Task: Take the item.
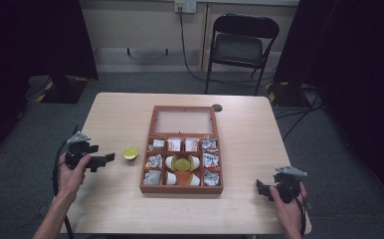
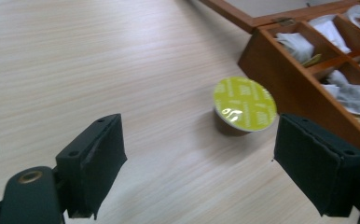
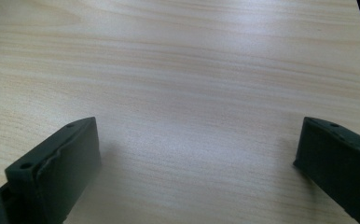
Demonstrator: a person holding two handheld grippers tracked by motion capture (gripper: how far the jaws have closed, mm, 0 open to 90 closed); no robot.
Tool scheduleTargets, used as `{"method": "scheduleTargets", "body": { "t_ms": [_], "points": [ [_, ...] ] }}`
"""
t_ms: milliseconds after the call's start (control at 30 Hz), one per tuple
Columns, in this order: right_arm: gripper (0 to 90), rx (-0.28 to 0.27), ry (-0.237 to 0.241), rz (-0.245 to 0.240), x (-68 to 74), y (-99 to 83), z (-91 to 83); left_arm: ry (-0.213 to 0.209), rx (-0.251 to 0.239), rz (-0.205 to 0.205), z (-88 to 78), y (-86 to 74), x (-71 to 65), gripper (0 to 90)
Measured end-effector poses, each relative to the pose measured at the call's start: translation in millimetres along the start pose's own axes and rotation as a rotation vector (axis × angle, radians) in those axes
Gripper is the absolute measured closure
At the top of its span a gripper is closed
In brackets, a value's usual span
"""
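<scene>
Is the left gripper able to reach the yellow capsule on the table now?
Probably yes: the left gripper is open, and bare table lies between it and the yellow capsule, beside the wooden box.

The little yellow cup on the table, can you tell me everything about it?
The little cup is a small round pod with a shiny yellow-green foil lid that has faint print on it. Its body below looks darker. It stands upright on the pale wooden table, alone, just left of the wooden box and not touching it. The left gripper is open and points at it, not touching.
</scene>
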State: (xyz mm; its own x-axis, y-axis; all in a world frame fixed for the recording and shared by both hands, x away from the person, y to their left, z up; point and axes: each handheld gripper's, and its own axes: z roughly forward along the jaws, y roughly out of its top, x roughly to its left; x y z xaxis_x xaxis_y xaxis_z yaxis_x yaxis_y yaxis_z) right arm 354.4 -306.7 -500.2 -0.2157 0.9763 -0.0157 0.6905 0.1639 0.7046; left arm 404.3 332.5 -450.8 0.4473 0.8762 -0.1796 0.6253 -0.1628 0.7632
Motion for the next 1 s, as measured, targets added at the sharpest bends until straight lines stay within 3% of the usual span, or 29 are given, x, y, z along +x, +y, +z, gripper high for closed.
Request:
{"method": "scheduleTargets", "body": {
  "t_ms": [300,467,600,733,900,1000],
  "points": [
    [0.0,0.000,0.000,0.000,0.0,0.0,0.0,0.084,0.069,-0.039,8.6,-20.8,23.4,17.0],
    [0.0,0.000,0.000,0.001,0.0,0.0,0.0,0.117,0.102,-0.031,16.5,-28.2,29.0,17.0],
    [0.0,0.000,0.000,0.000,0.0,0.0,0.0,0.160,0.146,0.013,25.0,-31.1,25.9,16.3],
    [0.0,0.000,0.000,0.000,0.0,0.0,0.0,0.180,0.137,0.050,30.7,-31.7,18.8,14.9],
    [0.0,0.000,0.000,-0.002,-0.1,0.0,0.0,0.210,0.058,0.032,32.7,-39.6,14.1,14.2],
    [0.0,0.000,0.001,-0.002,-0.1,0.0,0.0,0.213,0.049,0.035,33.0,-40.6,13.9,14.0]
  ]
}}
